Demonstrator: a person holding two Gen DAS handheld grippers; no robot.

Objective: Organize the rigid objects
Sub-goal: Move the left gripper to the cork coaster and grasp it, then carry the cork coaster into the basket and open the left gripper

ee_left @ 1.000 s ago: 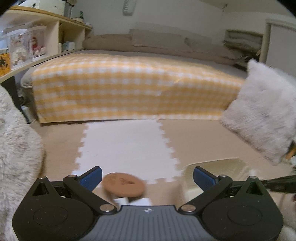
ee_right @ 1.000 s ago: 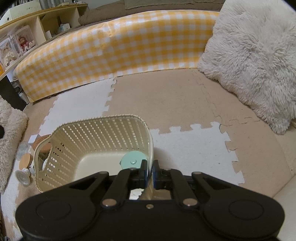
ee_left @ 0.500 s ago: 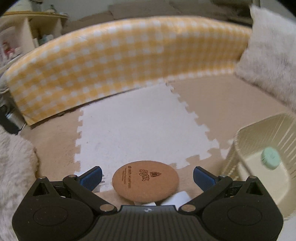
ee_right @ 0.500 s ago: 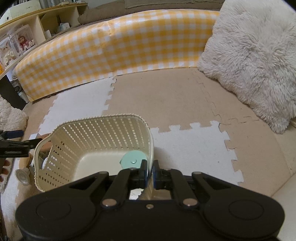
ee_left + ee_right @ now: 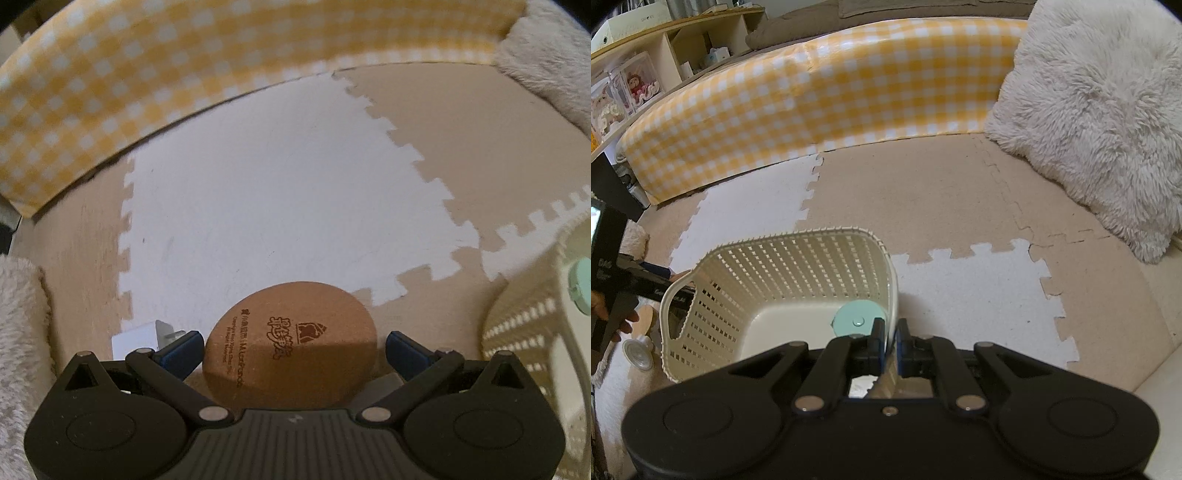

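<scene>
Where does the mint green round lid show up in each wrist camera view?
Left wrist: the mint green lid sits at the far right edge, inside the cream basket, partly cut off.
Right wrist: the lid is low centre, on the basket floor just ahead of the right gripper.
Shared landmark: the yellow checked cover.

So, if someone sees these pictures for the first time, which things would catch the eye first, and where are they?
Probably the round cork coaster with printed writing, lying between the wide-open fingers of the left gripper. Next, the cream slotted basket on the floor mat, with a mint green disc inside; the right gripper is shut on its rim. Behind, the yellow checked cover and a fluffy white cushion stand out.
</scene>
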